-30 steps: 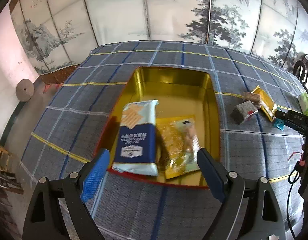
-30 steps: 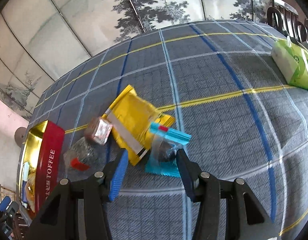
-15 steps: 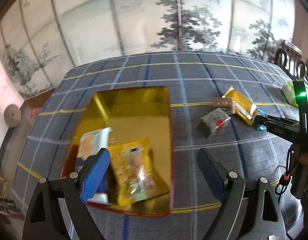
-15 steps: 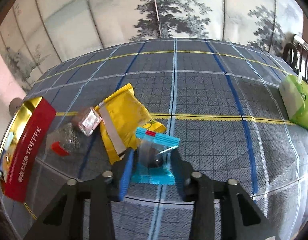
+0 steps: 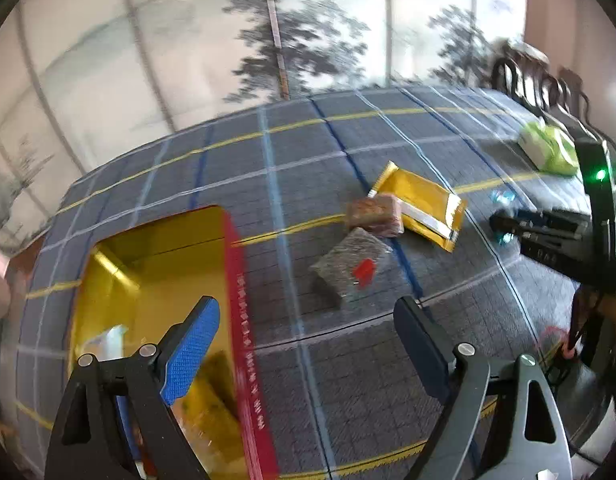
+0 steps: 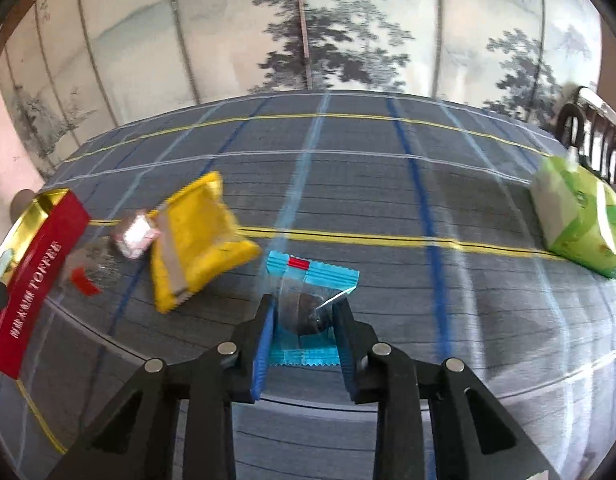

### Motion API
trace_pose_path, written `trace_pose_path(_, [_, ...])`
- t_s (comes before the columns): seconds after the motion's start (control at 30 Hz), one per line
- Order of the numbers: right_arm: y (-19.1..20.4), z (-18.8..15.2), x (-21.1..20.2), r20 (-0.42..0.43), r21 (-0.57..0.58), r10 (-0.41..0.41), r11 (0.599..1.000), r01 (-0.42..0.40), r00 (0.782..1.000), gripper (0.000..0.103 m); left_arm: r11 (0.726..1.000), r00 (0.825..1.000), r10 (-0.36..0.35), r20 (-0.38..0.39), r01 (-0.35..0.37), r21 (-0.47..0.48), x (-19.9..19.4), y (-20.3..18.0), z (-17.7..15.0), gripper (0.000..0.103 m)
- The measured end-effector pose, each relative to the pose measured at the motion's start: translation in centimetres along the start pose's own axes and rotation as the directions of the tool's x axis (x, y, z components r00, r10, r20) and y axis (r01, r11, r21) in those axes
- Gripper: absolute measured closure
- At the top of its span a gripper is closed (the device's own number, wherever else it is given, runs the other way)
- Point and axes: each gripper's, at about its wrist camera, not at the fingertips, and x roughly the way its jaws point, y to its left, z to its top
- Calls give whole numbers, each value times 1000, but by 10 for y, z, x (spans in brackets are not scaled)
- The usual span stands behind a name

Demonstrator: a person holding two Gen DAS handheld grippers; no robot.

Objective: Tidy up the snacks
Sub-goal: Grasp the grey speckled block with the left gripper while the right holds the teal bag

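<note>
My right gripper (image 6: 303, 312) is shut on a blue-edged clear snack packet (image 6: 308, 296) and holds it just above the cloth. A yellow packet (image 6: 195, 240), a small pinkish foil packet (image 6: 133, 234) and a clear packet with a red tag (image 6: 83, 280) lie to its left. The red and gold toffee tin (image 6: 31, 272) stands at the far left. My left gripper (image 5: 308, 344) is open and empty, over the tin's right wall (image 5: 243, 320). The clear red-tag packet (image 5: 354, 270), brown packet (image 5: 374, 214) and yellow packet (image 5: 422, 204) lie ahead of it.
A green tissue pack (image 6: 580, 224) lies at the right of the checked tablecloth (image 6: 388, 184). A painted folding screen stands behind the table. Dark chair backs (image 5: 536, 76) show at the far right. Packets lie in the tin (image 5: 107, 340), blurred.
My right gripper has closed on the blue-edged packet. My left gripper has swung right, away from above the tin toward the loose packets.
</note>
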Motion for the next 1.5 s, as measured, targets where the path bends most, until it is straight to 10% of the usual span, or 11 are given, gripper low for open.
trace_pose_path(0.77, [-26,-7,-6,-8,23,-43,999,43,999,75,979,989,-86,-123,107,171,72,-25,31,19])
trace_pose_path(0.97, [-26,-6,-6,-9,23,-43,999,43,999,75,980,984,-87,-154,112,165,83,-27,29,48])
trace_pose_path(1.5, [-26,-7,-7,-9,22,-44,999,44,999,75,987,983,-43,-177,69,145,73,-32,15,61])
